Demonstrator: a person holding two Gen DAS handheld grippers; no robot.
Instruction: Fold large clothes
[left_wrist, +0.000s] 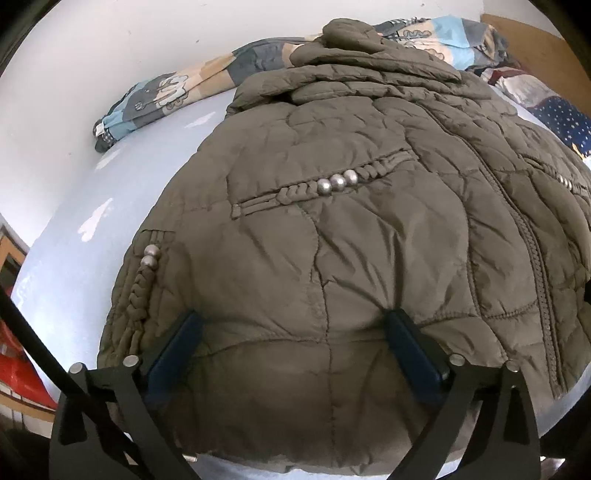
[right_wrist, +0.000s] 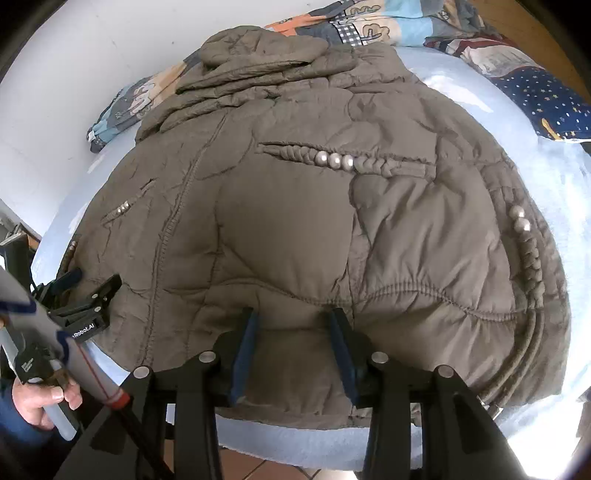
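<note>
An olive-brown quilted jacket (left_wrist: 332, 221) lies front up on a light blue bed, hood at the far end; it also fills the right wrist view (right_wrist: 314, 221). My left gripper (left_wrist: 295, 325) is open, its blue-padded fingers (left_wrist: 410, 354) spread wide and resting on the jacket's hem at its left side. My right gripper (right_wrist: 293, 317) is open with a narrower gap, fingers pressed on the hem at the right half. The left gripper also shows in the right wrist view (right_wrist: 92, 284), at the jacket's lower left corner.
The blue bed sheet (left_wrist: 92, 221) surrounds the jacket. A patchwork quilt (left_wrist: 166, 92) is bunched along the white wall behind. A starry blue pillow (right_wrist: 546, 107) lies at the far right. The bed's near edge and tiled floor (right_wrist: 258, 465) are below.
</note>
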